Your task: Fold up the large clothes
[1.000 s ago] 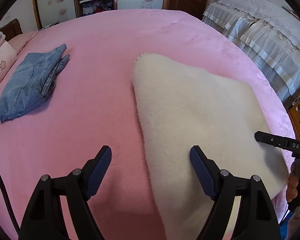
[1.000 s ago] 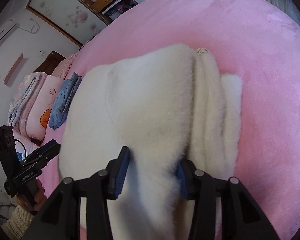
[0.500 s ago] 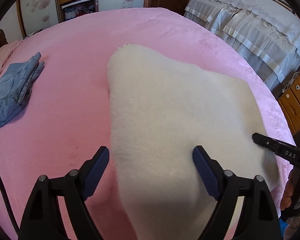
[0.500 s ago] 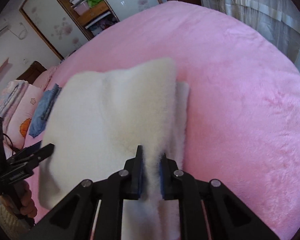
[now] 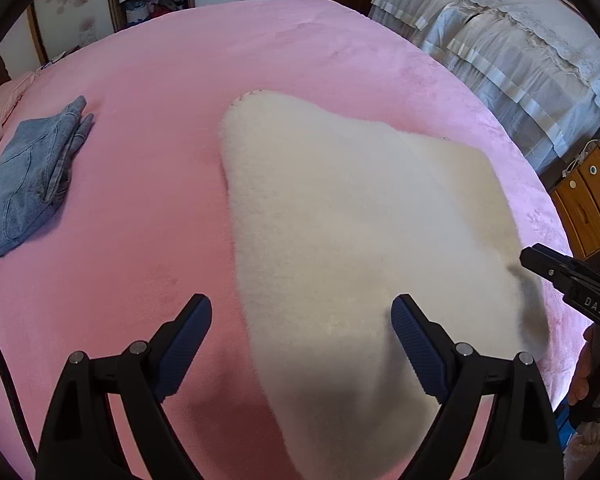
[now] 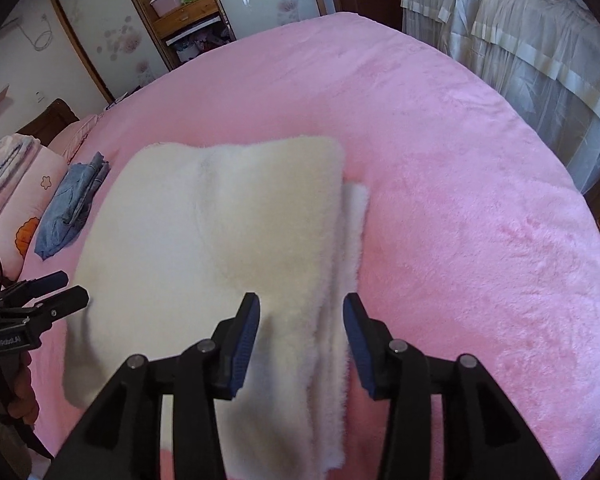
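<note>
The white fleece garment (image 6: pixel 220 240) lies folded on the pink blanket (image 6: pixel 460 200), with a lower layer showing along its right edge. The right gripper (image 6: pixel 300 332) is opening its jaws; the fleece edge is between them, but the pads do not press it. The left gripper (image 5: pixel 300 332) stands wide and empty above the garment's near left edge. For the next fold, I think both grippers should take matching corners together, deep enough to catch all layers. The folded jeans (image 5: pixel 28 184) lie well left of the garment.
</note>
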Motion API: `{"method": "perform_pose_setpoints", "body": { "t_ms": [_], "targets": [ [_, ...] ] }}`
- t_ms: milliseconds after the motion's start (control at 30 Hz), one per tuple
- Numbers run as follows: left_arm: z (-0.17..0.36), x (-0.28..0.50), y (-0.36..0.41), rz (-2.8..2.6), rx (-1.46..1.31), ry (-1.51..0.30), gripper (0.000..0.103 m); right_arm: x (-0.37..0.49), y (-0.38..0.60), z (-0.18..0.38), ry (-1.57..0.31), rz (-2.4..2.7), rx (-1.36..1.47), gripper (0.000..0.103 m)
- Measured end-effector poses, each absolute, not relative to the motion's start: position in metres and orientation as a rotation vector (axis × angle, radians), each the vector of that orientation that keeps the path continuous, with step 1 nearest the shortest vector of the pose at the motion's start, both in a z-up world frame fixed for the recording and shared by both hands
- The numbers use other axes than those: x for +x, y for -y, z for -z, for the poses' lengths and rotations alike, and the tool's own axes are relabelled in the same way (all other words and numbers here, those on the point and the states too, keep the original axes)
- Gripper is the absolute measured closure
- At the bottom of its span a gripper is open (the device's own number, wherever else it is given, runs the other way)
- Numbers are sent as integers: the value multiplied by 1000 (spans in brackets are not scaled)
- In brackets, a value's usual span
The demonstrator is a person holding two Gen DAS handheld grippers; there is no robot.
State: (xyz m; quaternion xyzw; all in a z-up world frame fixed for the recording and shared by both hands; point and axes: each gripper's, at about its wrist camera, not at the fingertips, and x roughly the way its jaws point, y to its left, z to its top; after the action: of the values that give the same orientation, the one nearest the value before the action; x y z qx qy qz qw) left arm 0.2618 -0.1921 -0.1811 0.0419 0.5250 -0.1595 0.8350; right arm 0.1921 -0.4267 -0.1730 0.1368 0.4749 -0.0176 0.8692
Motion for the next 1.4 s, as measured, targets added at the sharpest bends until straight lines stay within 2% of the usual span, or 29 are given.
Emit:
{"method": "perform_pose_setpoints", "body": {
  "t_ms": [100, 167, 400, 467, 567, 967, 1267, 1400],
  "targets": [
    [169, 265, 182, 303, 75, -1125, 13, 184, 426, 153, -960, 33, 278, 53],
    [156, 265, 174, 299, 55, -1103, 13, 179, 427, 137, -930, 40, 267, 36],
    [114, 268, 152, 300, -20, -1041, 13, 173, 420, 95, -868, 4, 219, 30],
    [111, 269, 150, 321, -27, -1046, 13, 175, 418, 92, -872, -23, 218, 22],
    [117, 271, 152, 347, -34, -1070, 12, 180, 414, 97, -892, -43, 189, 16],
    [191, 287, 153, 425, -188, -1207, 12, 209, 441, 192, -1095, -72, 398, 16],
    [227, 294, 167, 469, -217, -1259, 12, 217, 470, 234, -1132, -117, 582, 16],
    [236, 298, 170, 486, -249, -1249, 7, 223, 475, 248, -1119, -157, 651, 16]
  ]
}}
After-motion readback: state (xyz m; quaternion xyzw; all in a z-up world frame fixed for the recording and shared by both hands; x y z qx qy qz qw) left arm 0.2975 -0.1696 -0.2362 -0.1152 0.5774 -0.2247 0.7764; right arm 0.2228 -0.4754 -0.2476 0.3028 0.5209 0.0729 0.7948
